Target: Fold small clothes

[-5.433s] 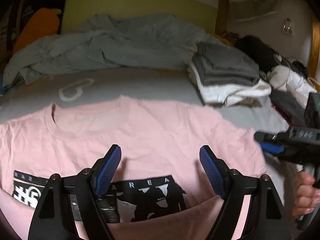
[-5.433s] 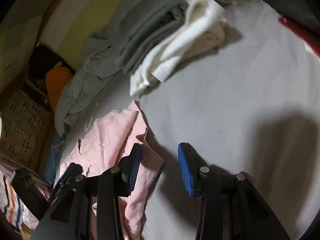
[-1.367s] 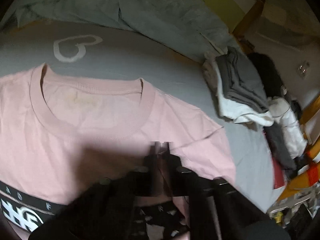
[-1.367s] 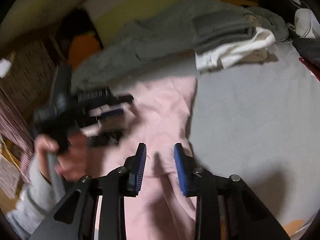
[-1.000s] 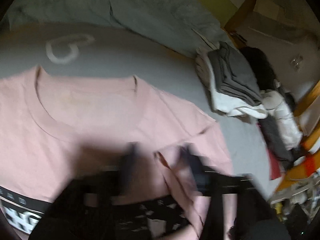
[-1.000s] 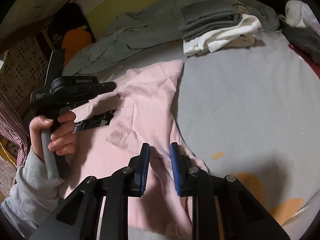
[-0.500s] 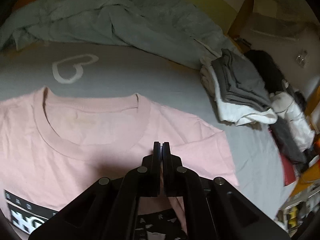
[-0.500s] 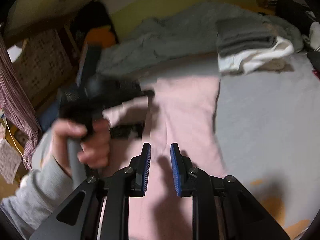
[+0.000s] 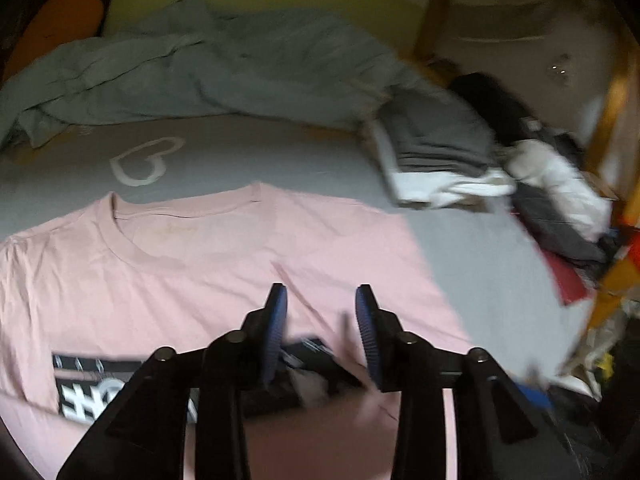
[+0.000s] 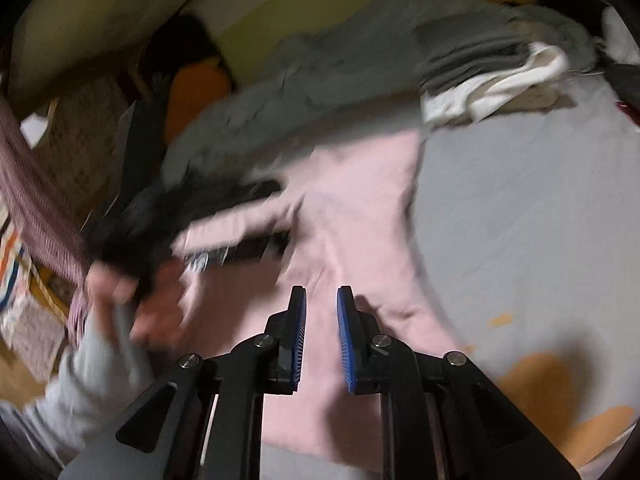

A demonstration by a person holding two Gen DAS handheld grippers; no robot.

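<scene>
A pink T-shirt (image 9: 192, 264) with a black-and-white print lies on the grey bed sheet (image 9: 280, 160), collar towards the far side. Its right side is folded inwards over the print, as the right wrist view (image 10: 360, 216) shows. My left gripper (image 9: 322, 332) is open and empty just above the folded part. My right gripper (image 10: 321, 332) hovers over the shirt's lower right part with its jaws a little apart and nothing between them. The left gripper appears blurred in the right wrist view (image 10: 224, 208).
A stack of folded grey and white clothes (image 9: 436, 160) lies at the right. A crumpled grey-green garment (image 9: 208, 64) lies along the far side. More clothes (image 9: 560, 200) are piled at the far right. An orange cushion (image 10: 196, 88) sits by the wall.
My left gripper was shut on the shirt's folded side half a second ago; it has opened and let go. My right gripper's jaws have spread slightly. Both frames are blurred by motion.
</scene>
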